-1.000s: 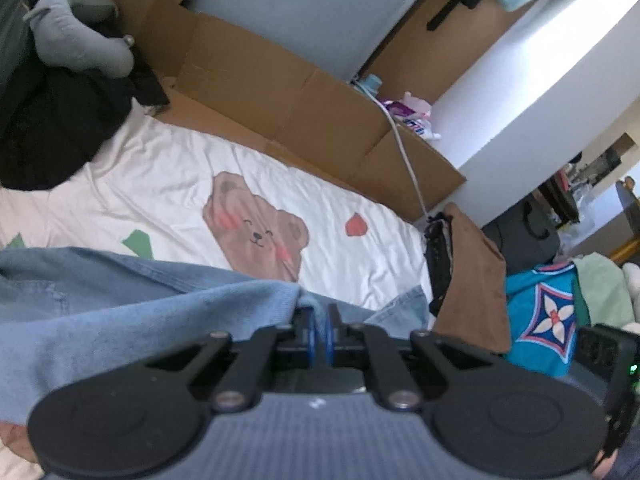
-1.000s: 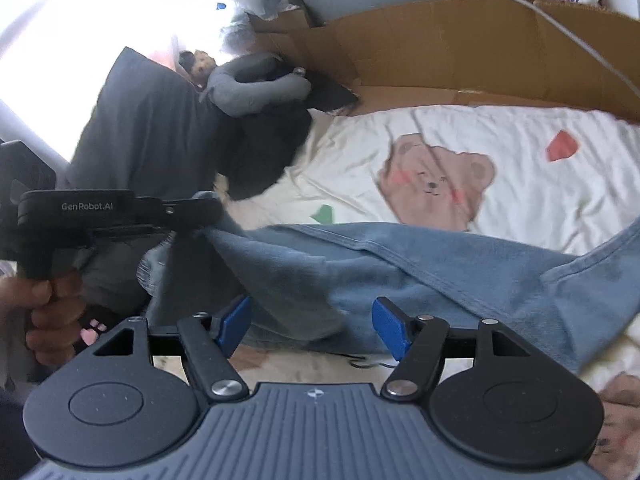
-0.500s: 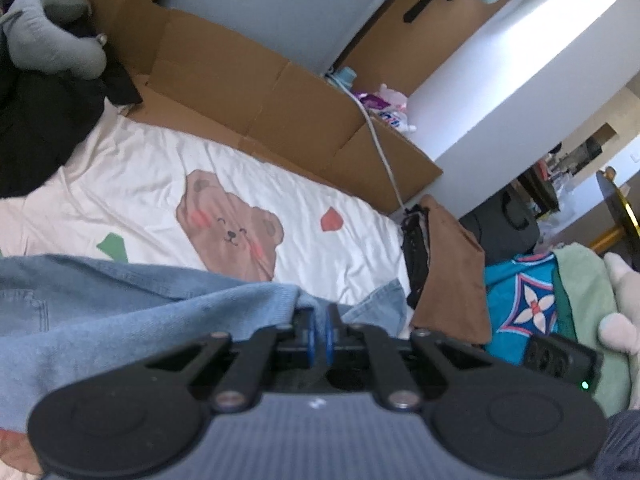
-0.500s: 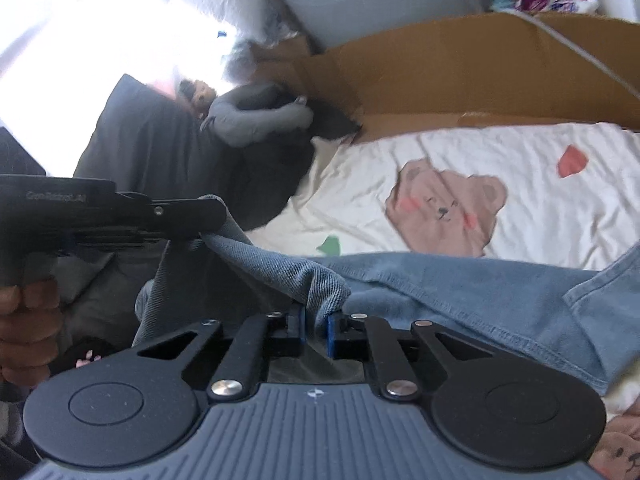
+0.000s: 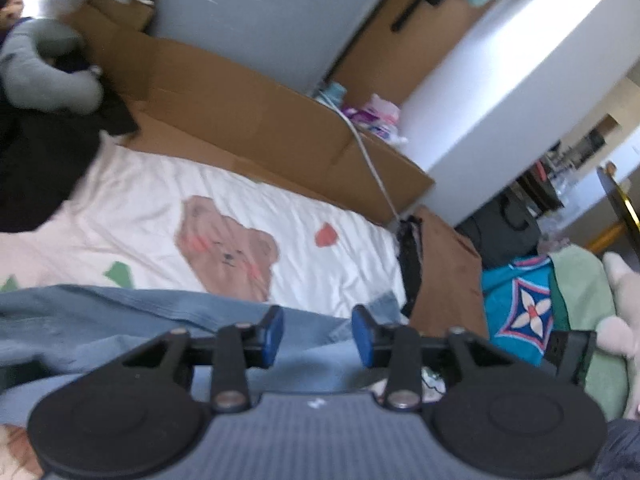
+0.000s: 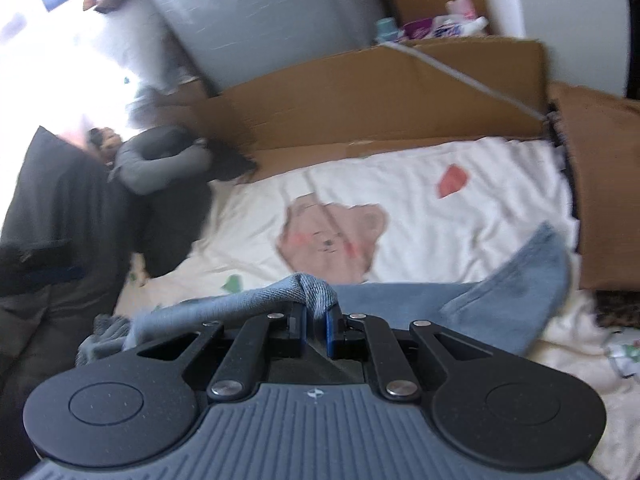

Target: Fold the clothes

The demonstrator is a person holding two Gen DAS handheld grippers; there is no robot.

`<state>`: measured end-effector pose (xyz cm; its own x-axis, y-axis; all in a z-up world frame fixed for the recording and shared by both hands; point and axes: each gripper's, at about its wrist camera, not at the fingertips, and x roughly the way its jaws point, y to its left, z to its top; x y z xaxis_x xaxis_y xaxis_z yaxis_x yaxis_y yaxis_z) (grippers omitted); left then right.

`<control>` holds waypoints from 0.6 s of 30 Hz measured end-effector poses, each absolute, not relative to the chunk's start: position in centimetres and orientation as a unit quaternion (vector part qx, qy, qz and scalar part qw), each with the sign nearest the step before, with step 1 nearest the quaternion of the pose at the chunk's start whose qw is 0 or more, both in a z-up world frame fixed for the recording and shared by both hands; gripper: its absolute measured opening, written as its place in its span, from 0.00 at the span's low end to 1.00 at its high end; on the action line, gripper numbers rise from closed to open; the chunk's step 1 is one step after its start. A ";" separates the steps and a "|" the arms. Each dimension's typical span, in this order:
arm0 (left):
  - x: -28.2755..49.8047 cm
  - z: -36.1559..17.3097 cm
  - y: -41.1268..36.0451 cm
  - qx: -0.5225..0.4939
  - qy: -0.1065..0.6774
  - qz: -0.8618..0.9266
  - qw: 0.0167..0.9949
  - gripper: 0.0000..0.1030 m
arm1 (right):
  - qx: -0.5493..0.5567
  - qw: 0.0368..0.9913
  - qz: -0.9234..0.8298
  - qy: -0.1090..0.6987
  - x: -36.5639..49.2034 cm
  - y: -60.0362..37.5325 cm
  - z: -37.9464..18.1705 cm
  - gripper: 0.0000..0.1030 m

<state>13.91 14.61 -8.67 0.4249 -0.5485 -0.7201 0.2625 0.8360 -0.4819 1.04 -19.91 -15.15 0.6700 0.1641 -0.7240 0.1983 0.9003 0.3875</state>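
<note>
A pair of light blue jeans (image 5: 120, 320) lies across the white bear-print sheet (image 5: 280, 216). In the left wrist view my left gripper (image 5: 317, 334) hovers just over the denim. Its jaws are opening, and the blue pads (image 5: 271, 330) stand apart with no cloth pinched between them. In the right wrist view my right gripper (image 6: 316, 326) is shut on a bunched fold of the jeans (image 6: 312, 292), lifted a little off the sheet (image 6: 460, 220). One denim leg end (image 6: 524, 276) trails off to the right.
Flattened cardboard (image 5: 248, 108) lines the far side of the bed, with a white cable (image 5: 372, 164) over it. Dark clothes and a grey plush (image 6: 156, 160) are heaped at the left. A brown cushion (image 5: 444, 272) and a teal patterned cloth (image 5: 520, 308) sit at the right.
My left gripper let go of the denim, opened and rose. My right gripper went from open to shut on a fold of the jeans and swung right with it.
</note>
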 end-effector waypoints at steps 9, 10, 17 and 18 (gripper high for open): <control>9.5 -8.3 24.9 -0.170 0.492 -0.135 0.843 0.43 | 0.207 0.875 -0.131 0.417 1.0 -26.0 -13.2 0.07; 8.8 -8.5 26.0 -0.175 0.493 -0.121 0.843 0.43 | 0.211 0.869 -0.142 0.425 1.0 -26.8 -13.4 0.09; 4.1 -9.4 32.5 -0.212 0.488 -0.029 0.846 0.52 | 0.162 0.866 -0.142 0.450 0.3 -27.9 -12.4 0.55; 3.5 -9.5 33.2 -0.216 0.487 -0.019 0.846 0.52 | 0.157 0.871 -0.138 0.444 0.1 -27.8 -12.1 0.58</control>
